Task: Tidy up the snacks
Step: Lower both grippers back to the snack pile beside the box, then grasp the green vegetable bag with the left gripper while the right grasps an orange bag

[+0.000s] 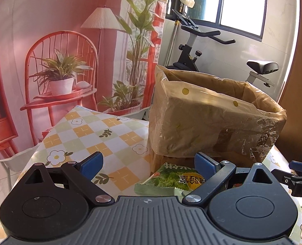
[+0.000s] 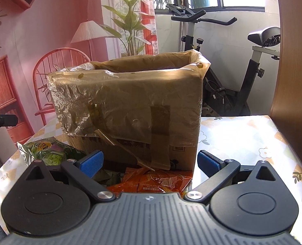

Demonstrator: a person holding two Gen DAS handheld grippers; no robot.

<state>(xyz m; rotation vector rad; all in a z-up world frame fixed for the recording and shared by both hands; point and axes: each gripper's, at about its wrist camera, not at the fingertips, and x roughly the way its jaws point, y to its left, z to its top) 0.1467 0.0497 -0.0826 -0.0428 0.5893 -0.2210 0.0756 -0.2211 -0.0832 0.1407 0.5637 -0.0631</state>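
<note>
A cardboard box (image 1: 212, 122) lined with a clear dotted plastic bag stands on the checked tablecloth; the right wrist view faces its taped front (image 2: 130, 102). A green snack packet (image 1: 171, 180) lies on the cloth at the box's foot, under my open left gripper (image 1: 148, 166), whose blue pads (image 1: 91, 166) hold nothing. In the right wrist view the green packet (image 2: 46, 151) lies left of the box, and orange snack packets (image 2: 155, 180) lie below my open right gripper (image 2: 149, 161). The right gripper's tip (image 1: 298, 173) shows at the left wrist view's right edge.
The tablecloth (image 1: 93, 134) runs bare to the left of the box and also to its right (image 2: 242, 143). An exercise bike (image 2: 242, 71) stands behind the table. A printed backdrop (image 1: 59, 61) hangs at the left. A wooden panel (image 2: 293, 71) rises at the right.
</note>
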